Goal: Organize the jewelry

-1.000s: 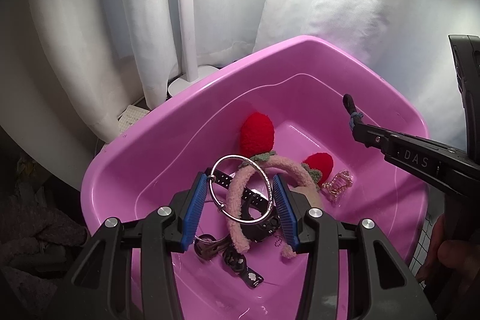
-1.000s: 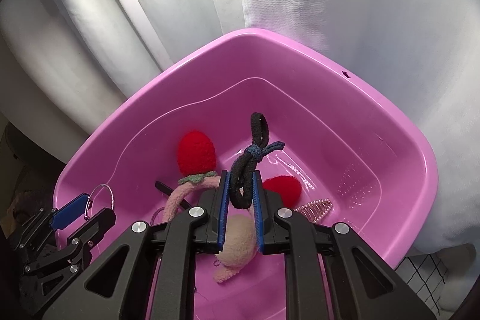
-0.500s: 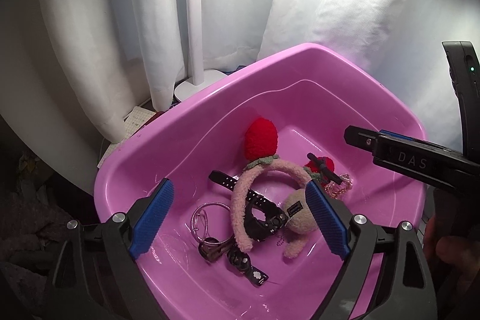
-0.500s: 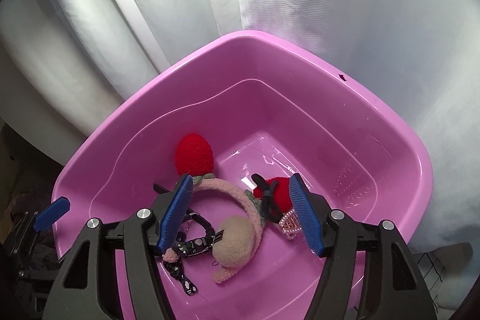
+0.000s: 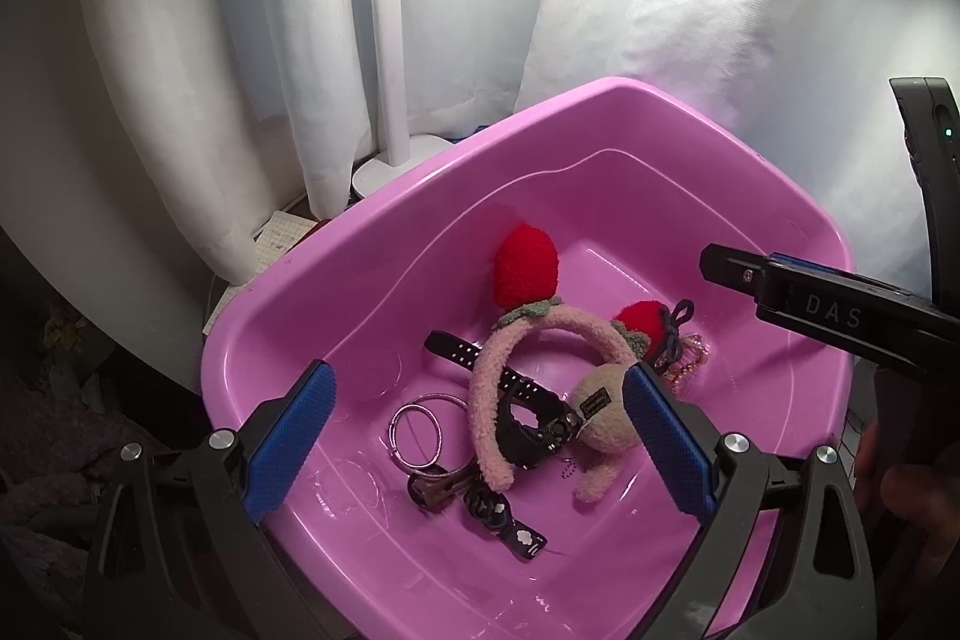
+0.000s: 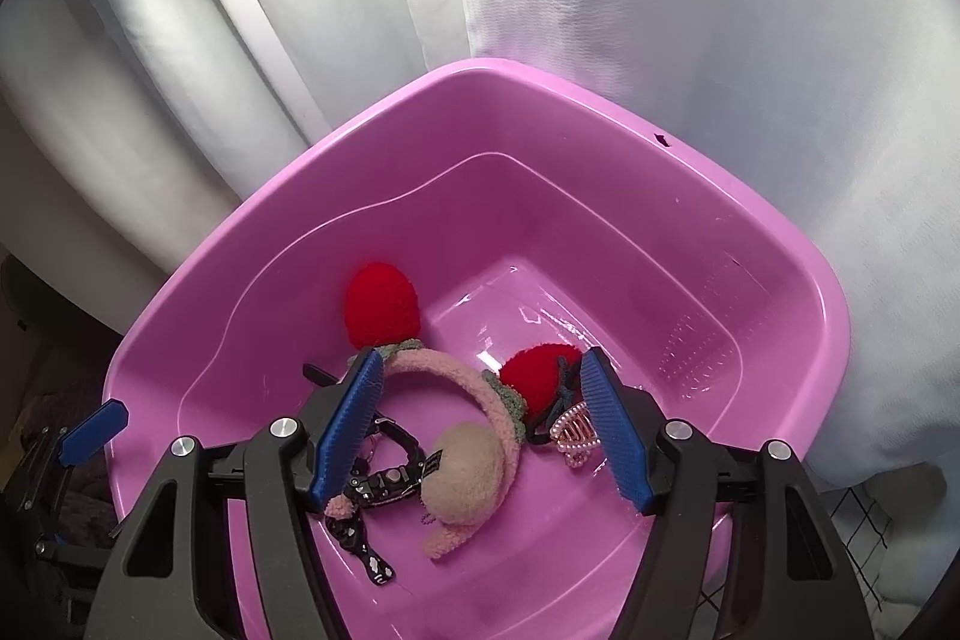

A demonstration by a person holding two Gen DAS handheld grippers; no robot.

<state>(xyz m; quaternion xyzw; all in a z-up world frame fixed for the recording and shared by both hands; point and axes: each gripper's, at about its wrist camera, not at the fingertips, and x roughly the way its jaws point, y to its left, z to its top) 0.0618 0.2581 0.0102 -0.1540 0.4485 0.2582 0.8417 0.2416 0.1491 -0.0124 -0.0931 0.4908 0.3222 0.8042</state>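
Note:
A pink plastic basin [image 5: 360, 244] [image 6: 750, 220] holds the jewelry. In it lie a fluffy pink headband with red strawberry ears [image 5: 525, 268] [image 6: 381, 304], a black watch [image 5: 528, 424] [image 6: 390, 481], silver ring bangles [image 5: 414, 430], a dark hair tie [image 5: 672, 334] [image 6: 561, 388], a pearly pink hair claw [image 6: 576, 436] and a beige plush ball [image 5: 603, 415]. My left gripper [image 5: 480, 436] is open and empty above the basin's near side. My right gripper [image 6: 480, 418] is open and empty above the headband; its finger shows in the left wrist view [image 5: 798, 298].
White curtains [image 5: 480, 10] hang behind the basin. A white lamp pole and base [image 5: 390, 160] stand at the back left. Dark cloth [image 5: 48, 430] lies left of the basin. A small black strap with a flower print [image 5: 522, 538] lies near the basin's front.
Both grippers opened and pulled back. The left let go of the silver rings, which lie in the basin. The right let go of the dark hair tie, which lies by the right strawberry.

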